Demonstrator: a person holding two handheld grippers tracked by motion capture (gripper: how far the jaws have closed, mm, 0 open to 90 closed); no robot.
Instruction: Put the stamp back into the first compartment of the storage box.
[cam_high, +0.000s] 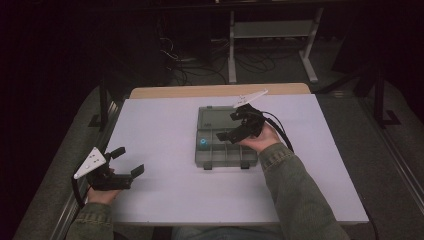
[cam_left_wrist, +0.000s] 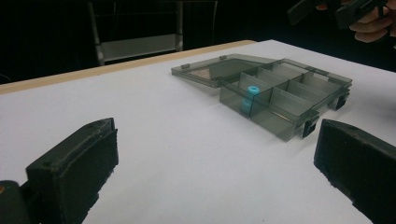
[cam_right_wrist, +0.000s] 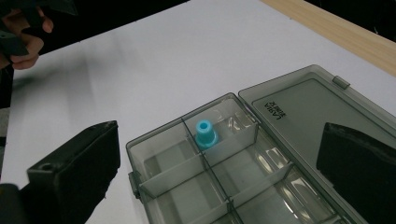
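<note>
A smoky grey compartment box (cam_high: 225, 162) lies open at the middle of the white table (cam_high: 160, 195), its lid (cam_high: 214, 119) folded flat on the far side. A small blue cylinder (cam_high: 203, 144) stands upright in the box's near-left compartment, also seen from the left gripper view (cam_left_wrist: 250, 95) and from above (cam_right_wrist: 205, 133). My right gripper (cam_high: 230, 125) hovers over the box's right half, open, with nothing between its jaws (cam_right_wrist: 215, 172). My left gripper (cam_high: 129, 161) stays low at the table's front left, open and empty (cam_left_wrist: 215, 172), well apart from the box (cam_left_wrist: 275, 123).
The other compartments (cam_right_wrist: 187, 196) look empty. A wooden strip (cam_high: 220, 90) edges the table's far side. Beyond it stand a metal frame (cam_high: 270, 30) and floor cables (cam_high: 200, 62) in a dark room. White tabletop stretches between the left gripper and the box.
</note>
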